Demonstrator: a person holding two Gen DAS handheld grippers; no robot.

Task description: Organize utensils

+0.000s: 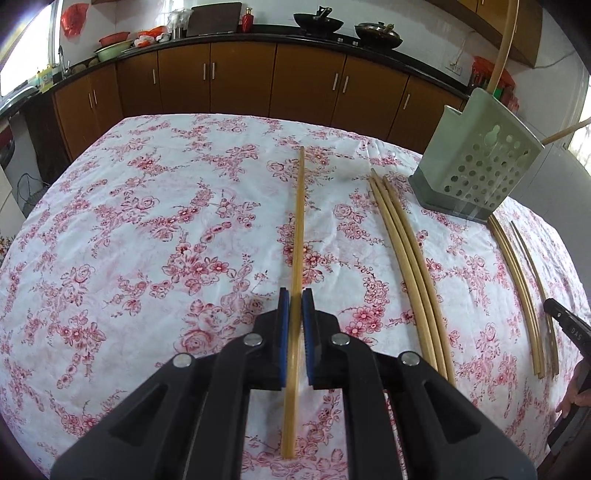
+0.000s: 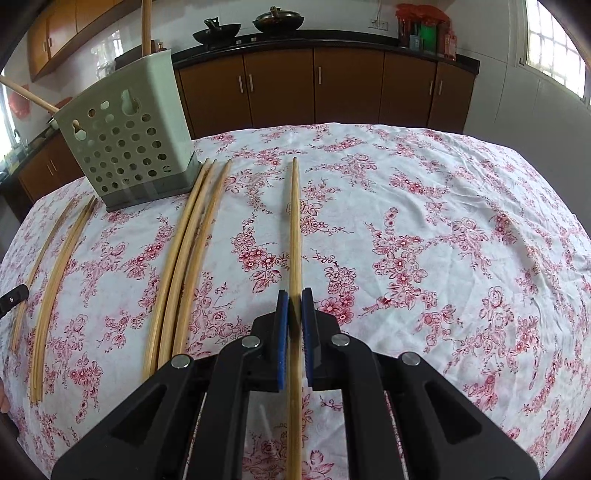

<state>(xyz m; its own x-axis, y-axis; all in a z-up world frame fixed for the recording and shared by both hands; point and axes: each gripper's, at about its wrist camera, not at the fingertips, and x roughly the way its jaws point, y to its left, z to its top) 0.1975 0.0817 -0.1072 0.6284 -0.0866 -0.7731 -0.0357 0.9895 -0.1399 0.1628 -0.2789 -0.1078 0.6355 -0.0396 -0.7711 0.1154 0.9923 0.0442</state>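
L gripper and R gripper each clenched on one chopstick, thick end. I judge it light, stiff, slick bamboo; may pivot.

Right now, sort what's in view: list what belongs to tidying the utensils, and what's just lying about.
Part of the job:
- chopstick in left gripper
- chopstick in right gripper
- loose chopsticks on the tablecloth
- perforated utensil holder

Just lying about:
- woks on the stove
- bowls by the sink
- red bottle
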